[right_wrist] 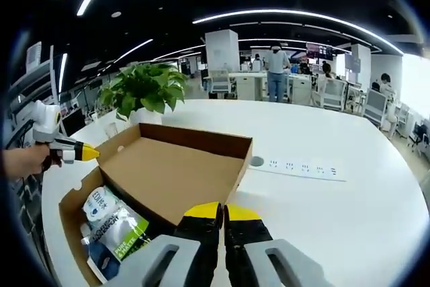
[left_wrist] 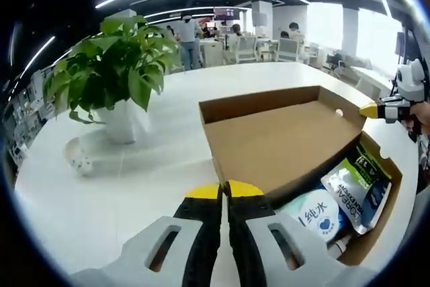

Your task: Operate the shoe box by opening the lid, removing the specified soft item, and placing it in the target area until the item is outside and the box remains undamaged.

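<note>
The shoe box [left_wrist: 376,186] sits mid-table, lid [left_wrist: 275,139] open, soft packs [left_wrist: 356,189] inside. Left gripper [left_wrist: 224,190] and right gripper [right_wrist: 222,211] are both closed, empty — next, part the jaws and reach in.

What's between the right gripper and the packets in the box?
In the right gripper view, the raised lid lies between the right gripper and the packets, which sit in the box behind it.

I look across a broad white surface [right_wrist: 322,213] in an open office. A potted plant [left_wrist: 111,75] stands near its far edge, a white power strip [right_wrist: 299,166] lies flat, ceiling light strips [right_wrist: 295,18] curve overhead, and bright windows [left_wrist: 376,28] sit beyond distant desks.
</note>
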The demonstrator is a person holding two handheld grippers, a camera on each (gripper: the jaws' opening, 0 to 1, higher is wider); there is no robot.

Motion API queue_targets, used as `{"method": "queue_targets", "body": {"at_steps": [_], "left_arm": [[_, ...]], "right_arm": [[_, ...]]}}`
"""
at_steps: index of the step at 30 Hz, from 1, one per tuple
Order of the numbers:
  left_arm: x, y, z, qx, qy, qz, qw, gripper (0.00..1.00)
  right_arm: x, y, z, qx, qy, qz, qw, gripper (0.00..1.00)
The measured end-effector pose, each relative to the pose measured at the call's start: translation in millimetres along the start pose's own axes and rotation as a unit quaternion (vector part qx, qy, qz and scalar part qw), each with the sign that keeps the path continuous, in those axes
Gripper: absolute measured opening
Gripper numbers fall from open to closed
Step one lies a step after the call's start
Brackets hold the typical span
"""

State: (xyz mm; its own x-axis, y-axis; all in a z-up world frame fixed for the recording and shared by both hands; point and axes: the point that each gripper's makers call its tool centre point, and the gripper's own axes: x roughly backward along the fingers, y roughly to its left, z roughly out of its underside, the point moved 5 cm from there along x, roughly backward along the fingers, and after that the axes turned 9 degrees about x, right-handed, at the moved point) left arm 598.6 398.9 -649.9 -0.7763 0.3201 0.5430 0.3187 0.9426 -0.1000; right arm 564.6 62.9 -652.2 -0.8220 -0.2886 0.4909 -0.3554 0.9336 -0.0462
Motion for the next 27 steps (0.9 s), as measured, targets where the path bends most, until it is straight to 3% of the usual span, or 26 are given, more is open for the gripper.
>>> {"method": "queue_targets", "body": {"at_steps": [27], "left_arm": [[-9.8,-0.4,0.0,0.017,0.016,-0.001,0.9997,0.01]], "right_arm": [[-11.0,-5.2,6.1,-0.023,0.013,-0.006,0.9996,0.0]]}}
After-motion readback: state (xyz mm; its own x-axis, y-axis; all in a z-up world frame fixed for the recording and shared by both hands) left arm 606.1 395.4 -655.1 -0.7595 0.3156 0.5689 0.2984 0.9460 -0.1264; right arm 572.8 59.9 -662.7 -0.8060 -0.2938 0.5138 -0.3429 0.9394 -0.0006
